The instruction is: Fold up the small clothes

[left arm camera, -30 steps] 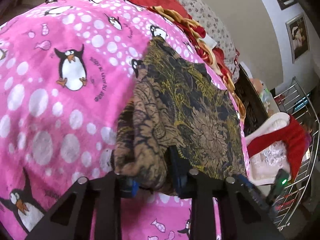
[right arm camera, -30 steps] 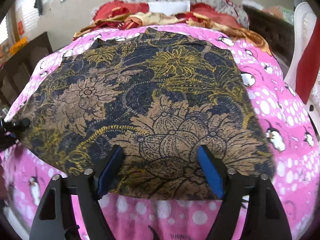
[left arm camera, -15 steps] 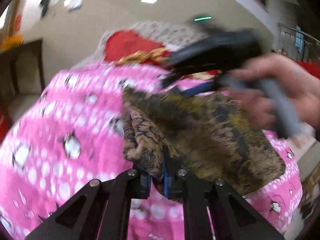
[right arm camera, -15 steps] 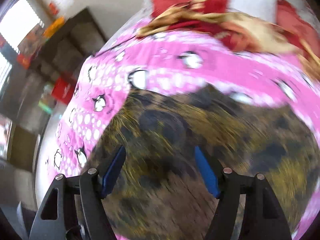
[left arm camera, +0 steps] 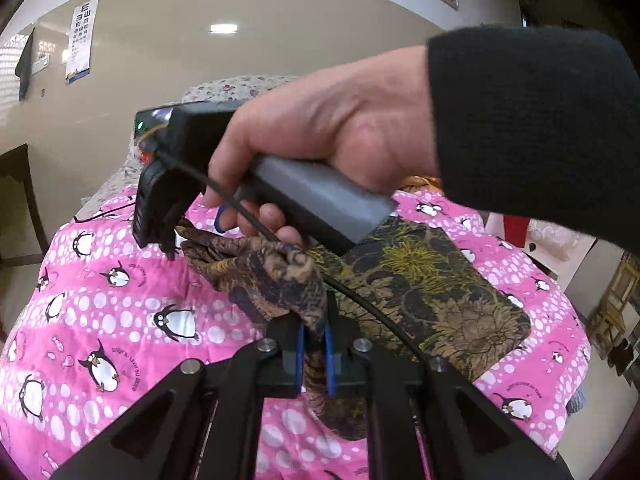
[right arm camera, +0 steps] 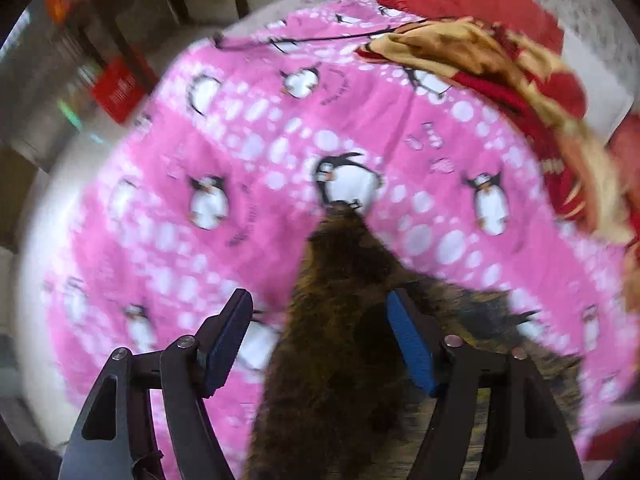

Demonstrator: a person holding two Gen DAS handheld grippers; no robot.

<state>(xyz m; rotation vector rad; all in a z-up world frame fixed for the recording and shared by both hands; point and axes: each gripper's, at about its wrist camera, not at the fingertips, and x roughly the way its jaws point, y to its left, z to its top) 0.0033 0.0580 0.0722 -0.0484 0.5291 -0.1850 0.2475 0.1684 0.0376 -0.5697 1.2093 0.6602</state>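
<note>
A dark cloth with a gold and brown flower print (left arm camera: 420, 280) lies on a pink penguin blanket (left arm camera: 120, 300). My left gripper (left arm camera: 314, 354) is shut on a bunched edge of the cloth and holds it raised off the blanket. A hand (left arm camera: 320, 120) in a black sleeve holds my right gripper (left arm camera: 196, 232) over the cloth's far left corner, pointing down. In the right wrist view, a blurred ridge of the cloth (right arm camera: 332, 340) runs between the jaws of the right gripper (right arm camera: 320, 340). These jaws are closing, and the left pad stands clear of the fabric.
Red and yellow patterned clothes (right arm camera: 520, 80) are heaped at the back of the blanket (right arm camera: 240, 140). A thin black cable (right arm camera: 300, 40) crosses its far edge. Dark wooden furniture (left arm camera: 16, 200) and a red box (right arm camera: 118, 88) stand to the left of the bed.
The left gripper closed on the cloth's bunched edge and lifted it while rolling upright. The right gripper swept from the cloth's near edge across to its far corner, and its jaws narrowed.
</note>
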